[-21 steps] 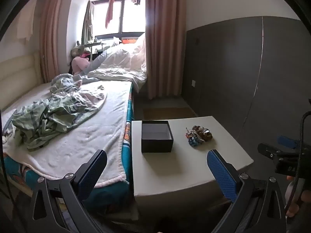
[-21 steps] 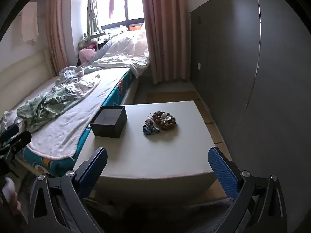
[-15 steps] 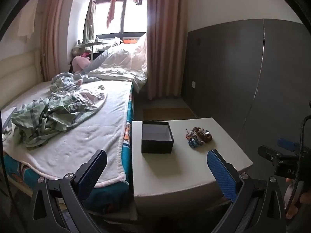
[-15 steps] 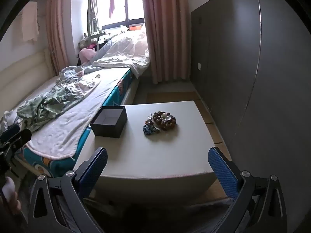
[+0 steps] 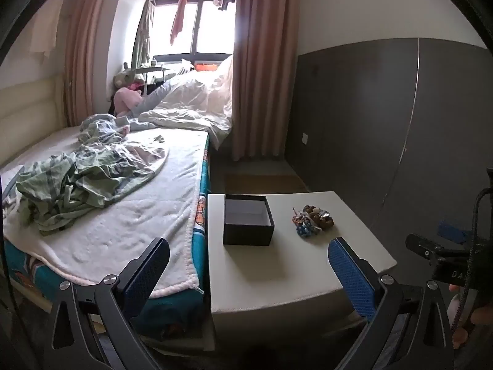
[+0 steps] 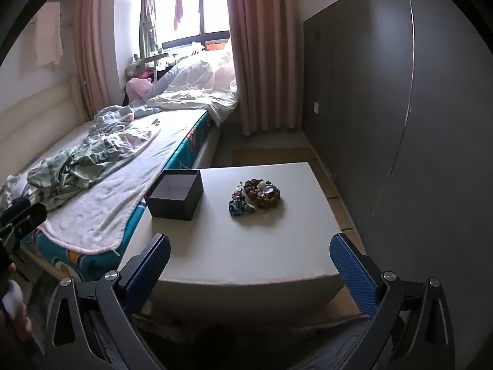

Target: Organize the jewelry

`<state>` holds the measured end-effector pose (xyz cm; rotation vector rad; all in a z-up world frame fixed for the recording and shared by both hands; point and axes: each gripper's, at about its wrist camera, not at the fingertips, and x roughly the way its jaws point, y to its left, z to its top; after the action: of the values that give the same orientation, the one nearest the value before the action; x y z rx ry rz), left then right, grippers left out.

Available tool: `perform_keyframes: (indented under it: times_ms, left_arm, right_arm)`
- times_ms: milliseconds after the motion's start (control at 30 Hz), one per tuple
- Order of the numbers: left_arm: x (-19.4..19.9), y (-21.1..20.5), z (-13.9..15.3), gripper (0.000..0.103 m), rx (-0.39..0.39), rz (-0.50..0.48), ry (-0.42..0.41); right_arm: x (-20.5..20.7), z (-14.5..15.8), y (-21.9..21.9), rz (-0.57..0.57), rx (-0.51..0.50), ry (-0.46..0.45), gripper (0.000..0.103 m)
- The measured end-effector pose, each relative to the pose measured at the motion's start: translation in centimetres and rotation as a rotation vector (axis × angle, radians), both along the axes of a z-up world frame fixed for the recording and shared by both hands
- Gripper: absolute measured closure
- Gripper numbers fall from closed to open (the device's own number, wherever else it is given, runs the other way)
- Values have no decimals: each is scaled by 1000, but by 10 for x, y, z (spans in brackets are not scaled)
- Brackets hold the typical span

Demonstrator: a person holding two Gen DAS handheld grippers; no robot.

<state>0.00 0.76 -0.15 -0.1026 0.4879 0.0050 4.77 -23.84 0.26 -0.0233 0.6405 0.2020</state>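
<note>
Hovering short of the counter [image 6: 246,252], both jaws spread, the right gripper [image 6: 249,265] sits nearer the jewelry pile [image 6: 255,197], straight ahead; box [image 6: 175,194] forward-left.

Dim room, window [image 5: 197,27] glare, fisheye warping

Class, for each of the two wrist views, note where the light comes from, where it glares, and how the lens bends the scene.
Left wrist view: the window is blown out, and the box shadows the table toward the camera. Right wrist view: the wall panel shows a soft sheen, and its seam bows under fisheye distortion.
</note>
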Motion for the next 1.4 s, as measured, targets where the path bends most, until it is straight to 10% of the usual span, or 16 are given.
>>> perform_keyframes:
  times_ms: [1400]
  left_arm:
    - [-9, 1, 11, 0, 14, -10, -26]
  right_arm:
    - [-4, 2, 0, 3, 26, -9, 0]
